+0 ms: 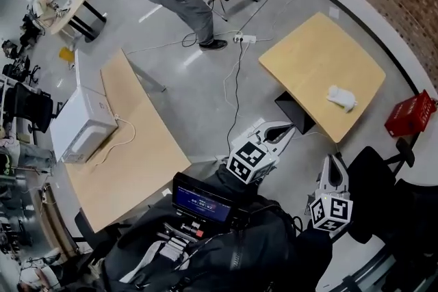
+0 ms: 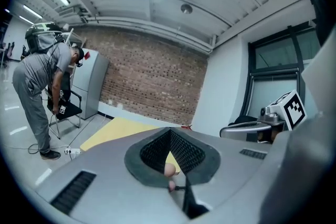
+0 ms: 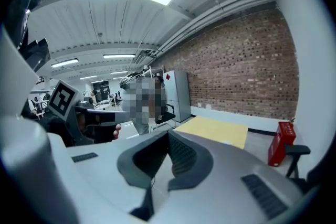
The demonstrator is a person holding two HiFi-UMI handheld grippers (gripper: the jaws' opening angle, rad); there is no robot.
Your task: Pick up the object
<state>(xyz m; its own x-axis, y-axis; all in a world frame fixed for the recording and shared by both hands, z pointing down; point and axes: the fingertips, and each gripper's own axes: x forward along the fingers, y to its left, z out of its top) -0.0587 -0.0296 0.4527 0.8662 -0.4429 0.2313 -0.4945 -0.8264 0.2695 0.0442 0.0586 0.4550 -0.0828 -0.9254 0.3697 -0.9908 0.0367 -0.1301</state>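
White object (image 1: 341, 98) lies on the yellow desk (image 1: 308, 58), near its right edge and well apart from both tongs. Left tongs (image 1: 287, 131) and right tongs (image 1: 333, 161) are both clenched.

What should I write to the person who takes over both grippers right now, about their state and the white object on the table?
Left gripper: jaws together, not holding the object.
Right gripper: jaws together, empty.
White object: lies untouched on the light wooden table, near the edge on the right gripper's side.
Done: nothing yet; both grippers are short of the table.
Left: bring one gripper to the object, open it, close on the object, lift.
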